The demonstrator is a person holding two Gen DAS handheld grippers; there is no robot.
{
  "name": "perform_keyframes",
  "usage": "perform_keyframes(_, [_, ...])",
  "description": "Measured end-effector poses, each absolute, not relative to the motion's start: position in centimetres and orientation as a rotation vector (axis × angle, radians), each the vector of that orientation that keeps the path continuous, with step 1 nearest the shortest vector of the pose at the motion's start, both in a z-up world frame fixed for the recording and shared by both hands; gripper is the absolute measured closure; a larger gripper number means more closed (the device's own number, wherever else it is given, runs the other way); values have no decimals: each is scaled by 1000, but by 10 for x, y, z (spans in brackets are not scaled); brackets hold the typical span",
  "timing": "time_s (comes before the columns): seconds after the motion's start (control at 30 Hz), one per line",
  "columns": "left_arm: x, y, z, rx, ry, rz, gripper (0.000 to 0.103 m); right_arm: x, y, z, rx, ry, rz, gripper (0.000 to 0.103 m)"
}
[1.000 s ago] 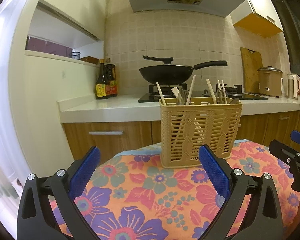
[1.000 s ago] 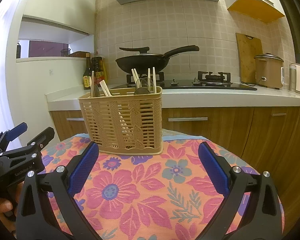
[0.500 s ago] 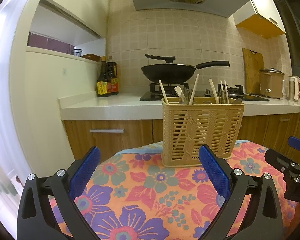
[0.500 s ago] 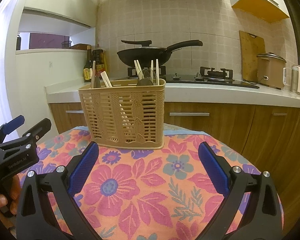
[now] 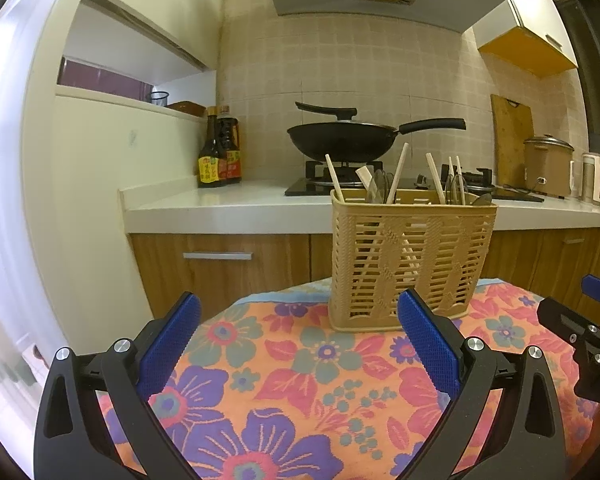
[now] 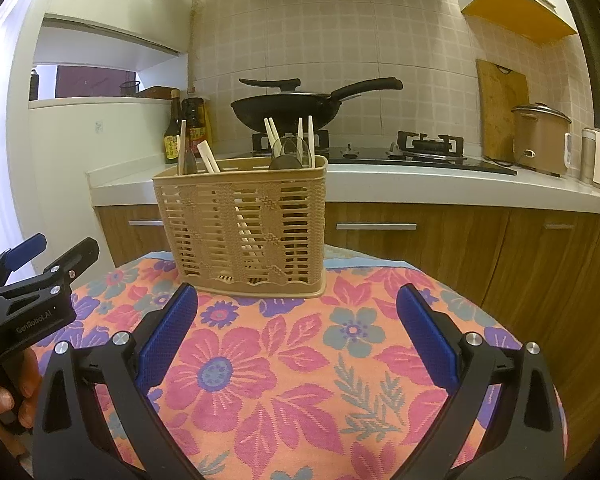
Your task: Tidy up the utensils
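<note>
My left claw (image 5: 298,342) and right claw (image 6: 296,336) both stay spread wide, empty; the utensil basket (image 6: 242,226) now sits higher in frame than before.

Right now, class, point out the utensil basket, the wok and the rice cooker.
utensil basket (image 6: 242,232): right wrist view, front lattice wall.
wok (image 5: 342,142): left wrist view, black bowl side.
rice cooker (image 6: 540,140): right wrist view, body front.
</note>
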State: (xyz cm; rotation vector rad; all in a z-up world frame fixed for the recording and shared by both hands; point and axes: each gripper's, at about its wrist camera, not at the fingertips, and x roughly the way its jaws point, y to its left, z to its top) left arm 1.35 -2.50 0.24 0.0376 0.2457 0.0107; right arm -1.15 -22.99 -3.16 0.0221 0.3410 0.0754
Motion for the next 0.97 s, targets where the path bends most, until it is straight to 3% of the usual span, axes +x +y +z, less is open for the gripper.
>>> perform_keyframes(0.97, [15, -21, 5, 11, 256, -12, 7, -12, -227, -33, 10, 341, 65, 8])
